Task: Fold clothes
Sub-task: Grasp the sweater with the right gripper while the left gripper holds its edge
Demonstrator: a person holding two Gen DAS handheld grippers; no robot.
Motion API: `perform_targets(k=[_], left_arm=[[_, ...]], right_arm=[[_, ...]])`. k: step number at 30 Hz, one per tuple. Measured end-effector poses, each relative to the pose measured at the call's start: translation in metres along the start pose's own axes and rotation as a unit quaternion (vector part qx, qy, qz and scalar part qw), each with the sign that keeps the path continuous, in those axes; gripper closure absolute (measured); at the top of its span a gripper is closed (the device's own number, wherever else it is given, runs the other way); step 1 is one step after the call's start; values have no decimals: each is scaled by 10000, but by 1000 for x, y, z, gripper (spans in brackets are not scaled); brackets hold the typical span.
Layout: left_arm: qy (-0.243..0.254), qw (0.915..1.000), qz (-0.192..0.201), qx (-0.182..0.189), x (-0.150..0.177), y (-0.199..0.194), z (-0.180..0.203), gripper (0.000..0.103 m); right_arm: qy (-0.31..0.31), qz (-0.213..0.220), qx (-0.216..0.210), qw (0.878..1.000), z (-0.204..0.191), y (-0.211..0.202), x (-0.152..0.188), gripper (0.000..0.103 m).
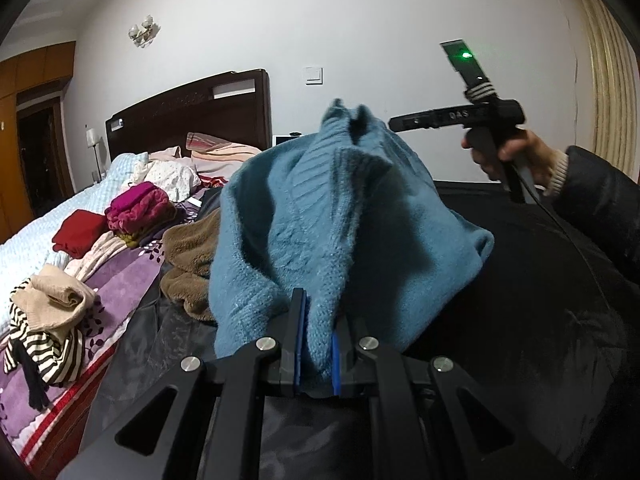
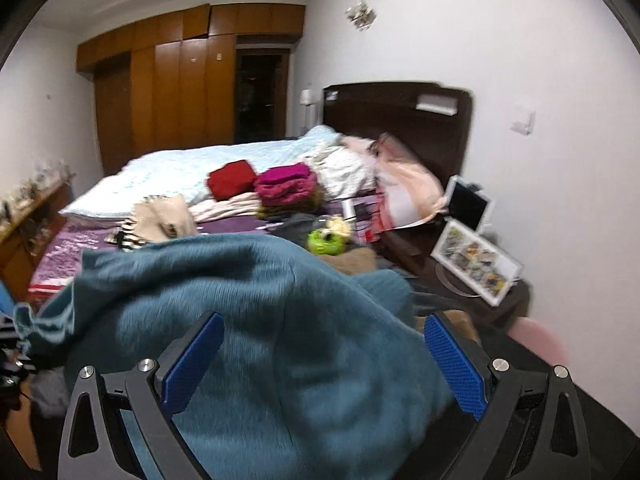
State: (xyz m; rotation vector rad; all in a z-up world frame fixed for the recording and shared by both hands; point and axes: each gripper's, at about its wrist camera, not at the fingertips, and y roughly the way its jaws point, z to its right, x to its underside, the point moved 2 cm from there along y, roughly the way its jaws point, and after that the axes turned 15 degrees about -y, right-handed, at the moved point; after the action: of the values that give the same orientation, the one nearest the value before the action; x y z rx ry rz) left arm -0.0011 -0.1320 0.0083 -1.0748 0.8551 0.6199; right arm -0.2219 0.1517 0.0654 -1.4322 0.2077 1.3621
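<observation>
While a fold of the blue sweater [image 1: 320, 216] is pinched between the closed left fingers [image 1: 298, 332], its bulk is draped over a dark surface at the bed's [image 1: 60, 236] edge. The right fingers [image 2: 454, 364] are spread wide and grip nothing, the knit lying below them. For a clean fold, a free hem should be caught by the right gripper [image 2: 320, 364] and the cloth drawn flat.

The only legible marking is the lettering "DAS", in pale capitals on the black body of the right gripper [image 1: 394, 124], seen in the left wrist view to the upper right of the left gripper [image 1: 316, 336]. No other text, label, number or sign can be read in either view.
</observation>
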Motion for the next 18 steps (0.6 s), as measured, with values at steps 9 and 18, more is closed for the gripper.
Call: perform_targets(k=[9, 18], left_arm=[[-296, 9994, 57, -178, -2, -7, -25, 92], [-541, 9981, 50, -301, -6, -1, -40, 91]], right_arm=[[-539, -181, -833, 9949, 2, 38, -10, 1], [-528, -337, -1469, 9872, -2, 47, 1, 31]])
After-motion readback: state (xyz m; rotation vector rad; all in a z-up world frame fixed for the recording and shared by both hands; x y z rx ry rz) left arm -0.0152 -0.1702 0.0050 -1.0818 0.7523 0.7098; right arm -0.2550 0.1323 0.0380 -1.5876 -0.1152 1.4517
